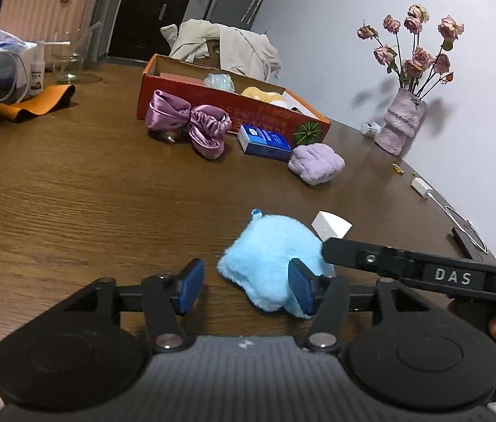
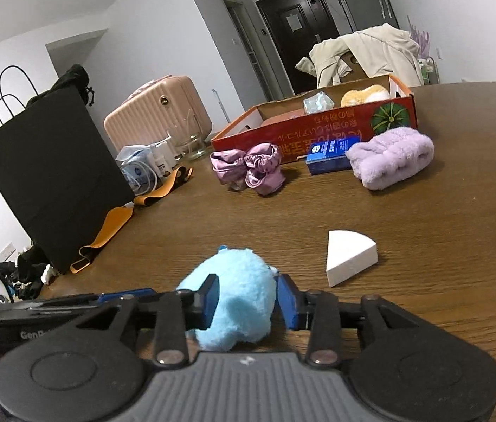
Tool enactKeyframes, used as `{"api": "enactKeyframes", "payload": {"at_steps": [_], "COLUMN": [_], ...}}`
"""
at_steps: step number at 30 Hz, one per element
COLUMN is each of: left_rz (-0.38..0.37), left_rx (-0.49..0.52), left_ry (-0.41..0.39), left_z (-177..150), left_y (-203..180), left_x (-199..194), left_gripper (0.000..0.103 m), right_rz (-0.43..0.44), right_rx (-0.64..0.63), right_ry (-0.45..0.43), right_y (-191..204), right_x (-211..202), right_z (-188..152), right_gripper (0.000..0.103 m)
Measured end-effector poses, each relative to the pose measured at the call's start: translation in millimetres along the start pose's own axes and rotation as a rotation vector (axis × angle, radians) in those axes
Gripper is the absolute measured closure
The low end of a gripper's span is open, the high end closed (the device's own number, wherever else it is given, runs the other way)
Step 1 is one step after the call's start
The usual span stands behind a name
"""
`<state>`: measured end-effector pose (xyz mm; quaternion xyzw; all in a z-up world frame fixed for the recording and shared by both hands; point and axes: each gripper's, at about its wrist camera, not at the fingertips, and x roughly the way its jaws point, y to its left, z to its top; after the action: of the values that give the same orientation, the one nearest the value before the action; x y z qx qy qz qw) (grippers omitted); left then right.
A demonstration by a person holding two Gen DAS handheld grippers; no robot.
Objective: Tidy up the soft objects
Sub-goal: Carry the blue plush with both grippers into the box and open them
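Left wrist view: the left gripper [image 1: 246, 286] stands released, the blue plush [image 1: 272, 256] low centre on the desk [image 1: 72, 193]. Box [image 1: 226, 105] upper centre holds two items; bow [image 1: 188, 123] and purple cloth [image 1: 316, 162] wait outside.

Right wrist view: the right gripper [image 2: 248, 299] straddles the plush [image 2: 233, 299], jaws parted; whether they pinch it I cannot tell. Roughly half looks sorted.

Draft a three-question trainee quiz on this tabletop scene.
1. Where does the fluffy light-blue plush toy lie?
2. True or false: the fuzzy lilac cloth is inside the red cardboard box.
3. What sits between the purple satin bow and that cloth? A small blue carton; B green mug; C metal spoon.
Key: 1 on the brown wooden table, between the pads of the right tongs; 2 false; 3 A.
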<state>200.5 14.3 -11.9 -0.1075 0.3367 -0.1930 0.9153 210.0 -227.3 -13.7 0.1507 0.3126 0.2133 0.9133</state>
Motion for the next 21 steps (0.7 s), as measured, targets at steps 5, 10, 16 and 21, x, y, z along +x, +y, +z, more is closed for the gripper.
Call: {"api": "enactKeyframes", "payload": {"at_steps": [5,10,16,21], "left_rz": [-0.039,-0.076,-0.081,-0.118], "left_rx": [-0.012,-0.005,-0.029,-0.017], "left_ry": [0.041,0.058,0.036,-0.029], "left_z": [-1,-3,9,44], "left_y": [1,-1,4,5], "left_x": [11,17,19,23], "left_gripper": [0.048,0.074,0.076,0.076], "right_rz": [0.019,0.052,0.054,0.078], "right_rx": [0.051,0.090,0.076,0.075], "right_ry": [0.003,0.029,0.022,-0.029], "right_y": [-6,-8,-7,-11], "right_x": [15,26,26,24], "right_z": [1,-2,5,34], "right_gripper": [0.061,0.069,0.072,0.072]}}
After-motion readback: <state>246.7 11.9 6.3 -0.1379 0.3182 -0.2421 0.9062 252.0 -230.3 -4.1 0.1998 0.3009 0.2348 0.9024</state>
